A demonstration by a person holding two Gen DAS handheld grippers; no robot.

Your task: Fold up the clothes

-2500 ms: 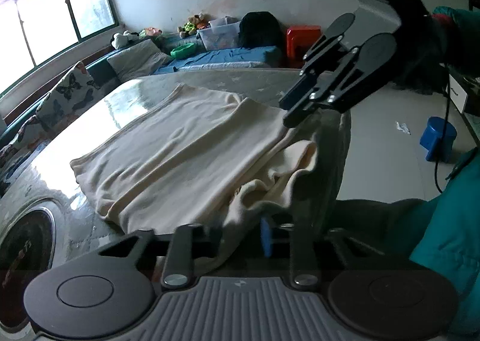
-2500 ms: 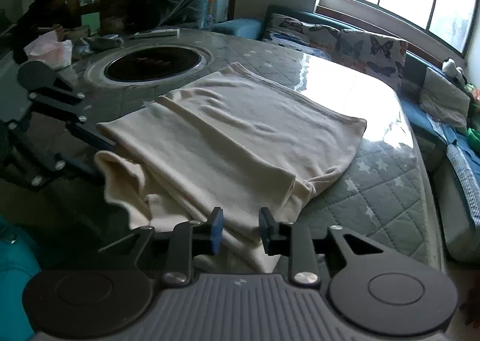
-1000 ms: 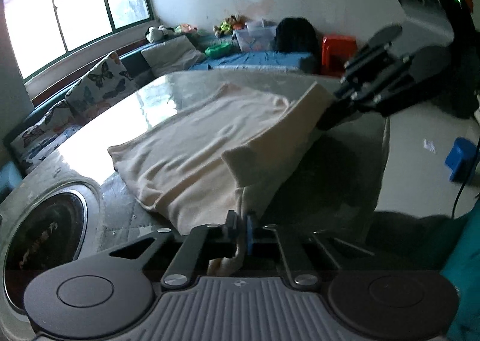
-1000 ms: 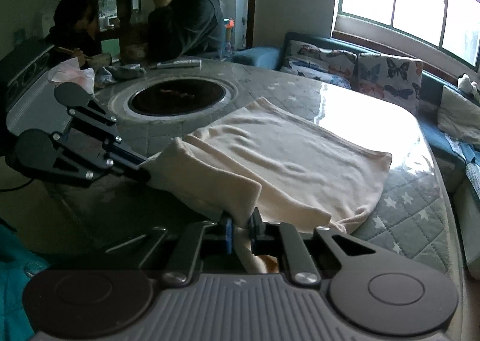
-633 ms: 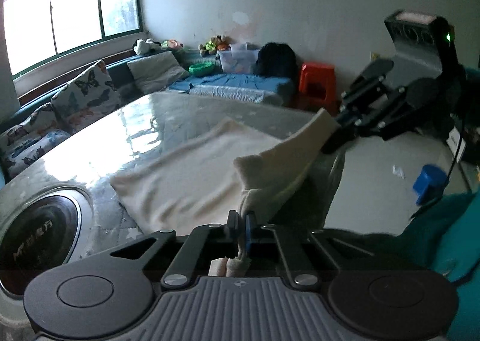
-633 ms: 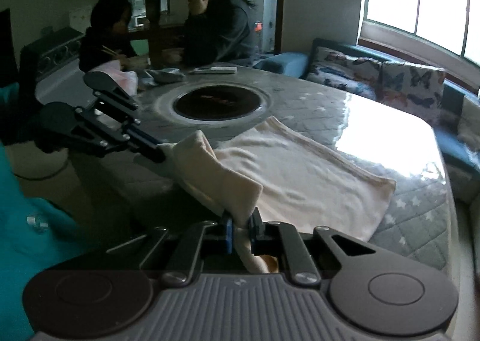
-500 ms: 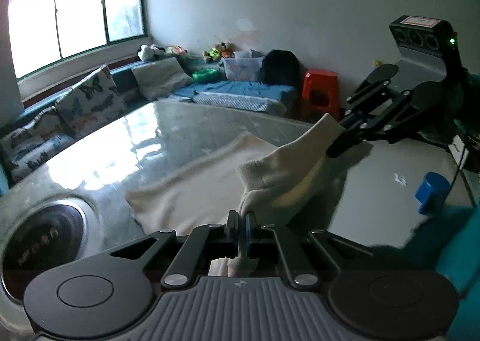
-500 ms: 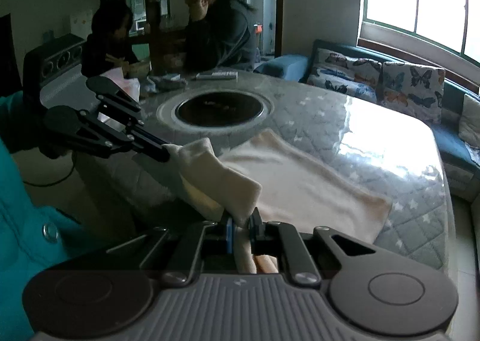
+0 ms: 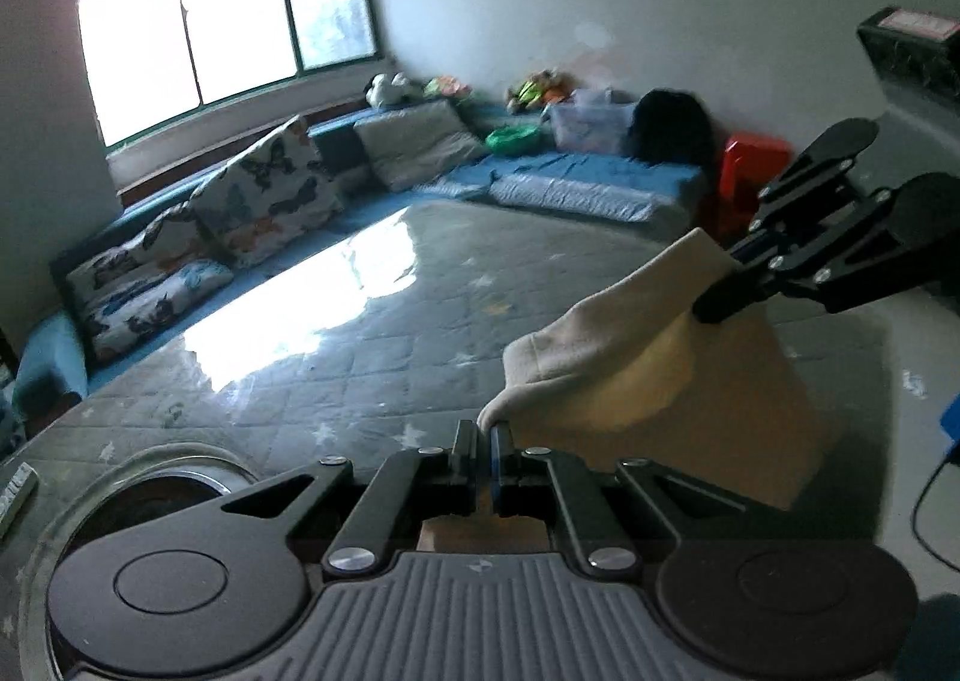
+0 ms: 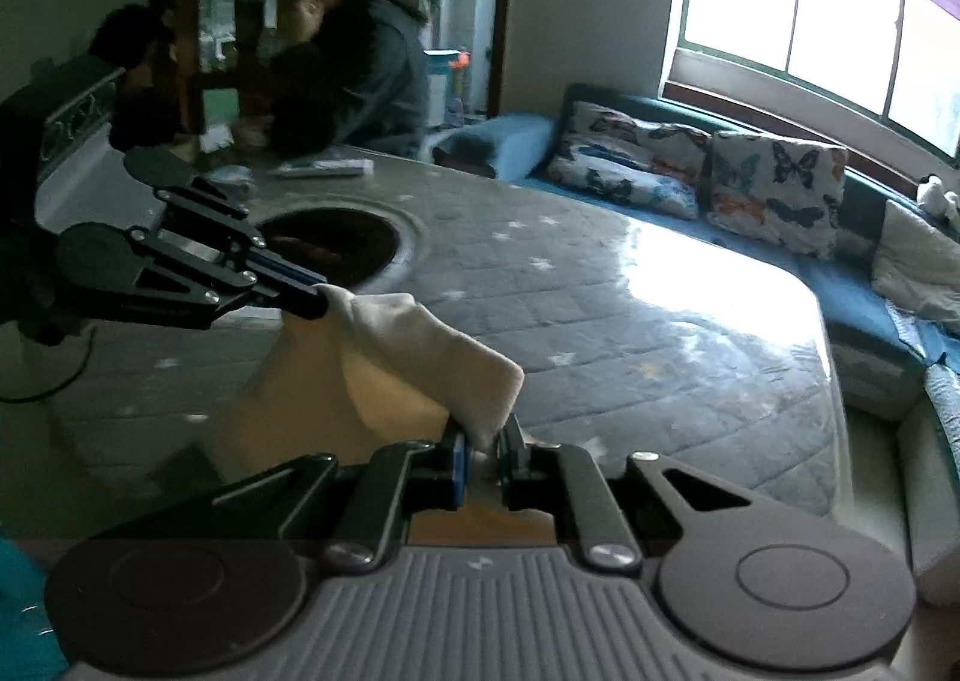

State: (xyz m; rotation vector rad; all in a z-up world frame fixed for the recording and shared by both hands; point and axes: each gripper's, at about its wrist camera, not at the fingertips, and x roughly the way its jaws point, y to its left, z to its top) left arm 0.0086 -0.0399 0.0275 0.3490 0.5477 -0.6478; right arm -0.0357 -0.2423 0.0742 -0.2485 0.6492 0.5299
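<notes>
The cloth point(image 9: 606, 357) was lying flat on the counter point(image 9: 360, 321) a moment ago; now it is up in the air, off the counter. The left gripper point(image 9: 483, 441) and right gripper point(image 10: 480, 450) each have their fingers clamped on an edge. It hangs between them, maybe doubled over, ready to lay down again

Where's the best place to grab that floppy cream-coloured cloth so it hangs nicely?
At its top edge, one corner each, pinched from the two ends. That is how the cream-coloured cloth is held: the left gripper clamps one corner, the right gripper the other. The edge stretches between them and the rest hangs down, probably ready to fold.
</notes>
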